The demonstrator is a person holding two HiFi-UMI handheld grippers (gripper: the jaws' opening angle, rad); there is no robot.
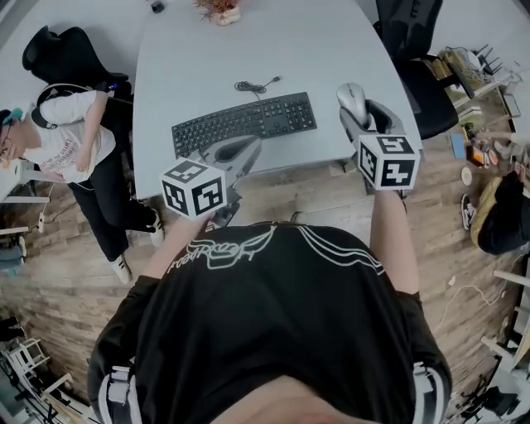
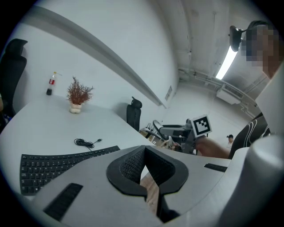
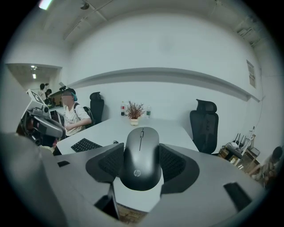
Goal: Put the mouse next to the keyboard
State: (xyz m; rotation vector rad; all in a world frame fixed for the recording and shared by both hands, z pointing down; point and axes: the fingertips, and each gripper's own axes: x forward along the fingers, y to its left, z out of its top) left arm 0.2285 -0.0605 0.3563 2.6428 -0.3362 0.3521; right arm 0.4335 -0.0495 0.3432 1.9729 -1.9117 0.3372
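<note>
While your right gripper (image 1: 354, 114) clamps the mouse (image 3: 142, 156) by its two flanks, the mouse's long axis runs straight along the jaws. Its wheel end points away from you toward the far side of the table (image 1: 248, 50), and its logo end sits nearest the gripper's camera. From your head view it sits over the table's near right corner, off the right end of the keyboard (image 1: 244, 122), with a strip of bare tabletop between the two. Whether its underside touches the surface cannot be told.

The keyboard lies with its long side roughly parallel to the near edge, slanted so its right end sits farther from you. Its coiled cable (image 1: 252, 85) rests loose just behind it. Between the keyboard's right end and the table's curved right edge the top is bare, and that edge falls away close beside the mouse. The near edge runs just below the gripper, with wooden floor (image 1: 315, 207) beyond it.

Your left gripper (image 2: 144, 166) has its pads pressed tip to tip with nothing between them. It hangs at the near edge in front of the keyboard's left half.

A small potted plant (image 1: 219, 10) stands at the far end of the table. An office chair (image 1: 414, 50) stands off the right side, and a seated person (image 1: 62, 141) is off the left.
</note>
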